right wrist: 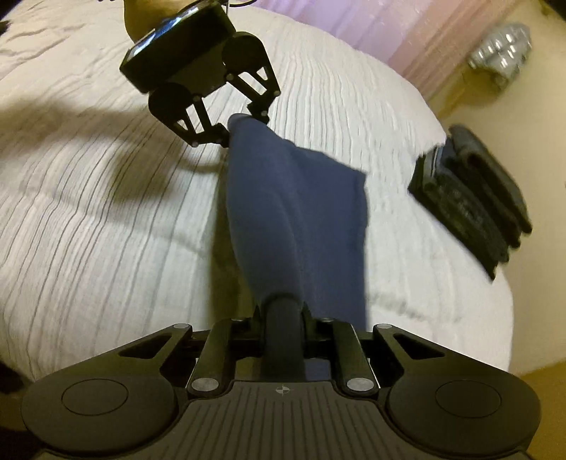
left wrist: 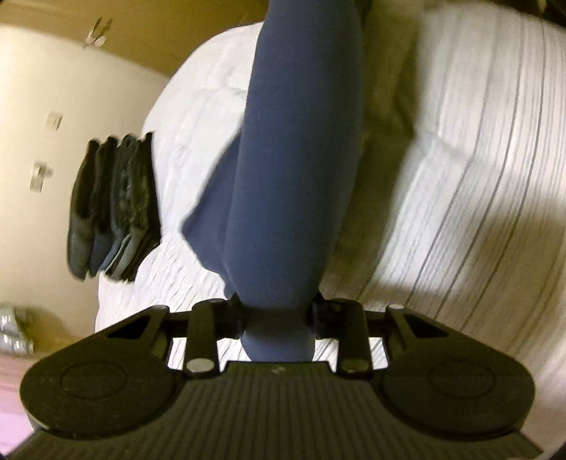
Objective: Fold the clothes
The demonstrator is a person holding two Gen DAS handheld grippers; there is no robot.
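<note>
While pinched taut, smooth navy garment [right wrist: 293,212], ribbed white bedspread [right wrist: 106,212]

Home bedroom, bed with white ribbed bedspread [right wrist: 106,212], folded dark clothes stack [right wrist: 470,201], pink curtain [right wrist: 353,28]

I see a bed [right wrist: 106,212] carrying everything — its cover is white with thin grey stripes, rumpled in places. Near one edge of it lies a stack of folded dark clothes [right wrist: 474,198], grey and black pieces piled together — it also shows in my left wrist view [left wrist: 113,208].
</note>
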